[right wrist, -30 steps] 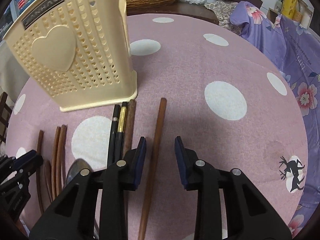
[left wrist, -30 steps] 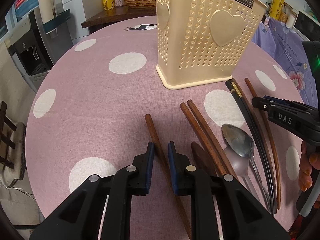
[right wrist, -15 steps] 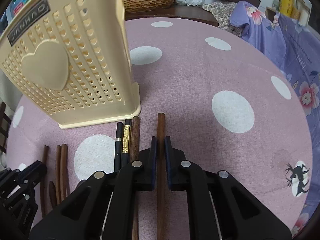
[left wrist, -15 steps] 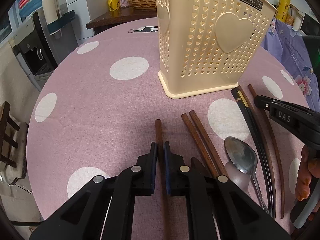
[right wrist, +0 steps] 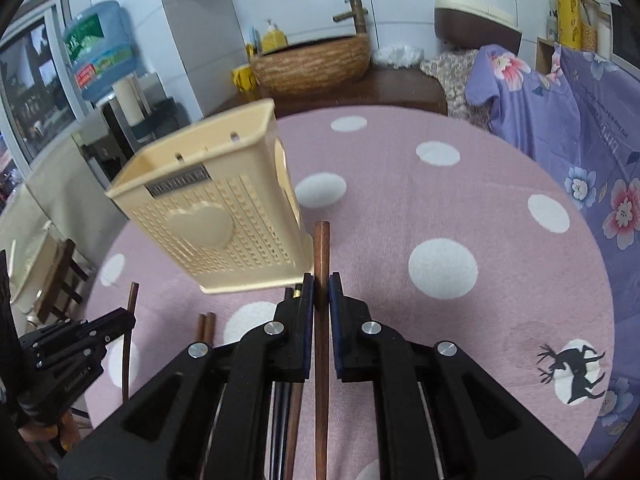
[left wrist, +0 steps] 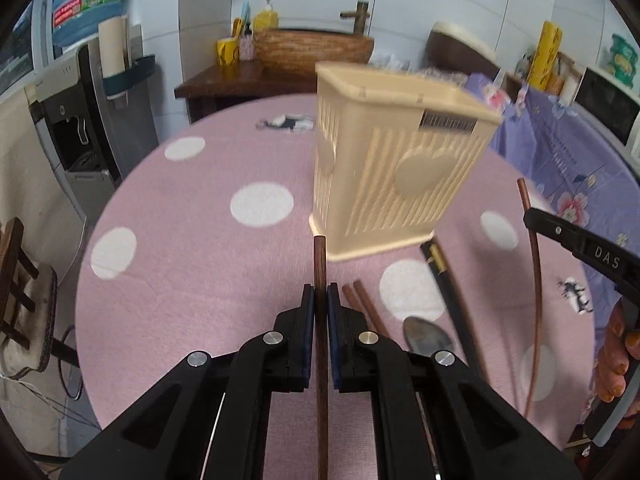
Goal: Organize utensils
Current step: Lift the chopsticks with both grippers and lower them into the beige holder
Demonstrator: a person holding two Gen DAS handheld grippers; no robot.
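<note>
Now that both tongs have clamped shut, my left tongs (left wrist: 320,300) grip one brown chopstick (left wrist: 319,264) and my right tongs (right wrist: 321,292) another chopstick (right wrist: 321,248), both lifted off the surface (left wrist: 192,248); I reckon the cream holder (left wrist: 392,176) comes next.

We are seeing a pink tablecloth (right wrist: 400,184) dotted white, a cream basket (left wrist: 392,184) showing heart patterns, and brown chopsticks (left wrist: 362,304).

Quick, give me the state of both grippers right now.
Left gripper: shut on a brown wooden chopstick.
Right gripper: shut on another brown wooden chopstick.
</note>
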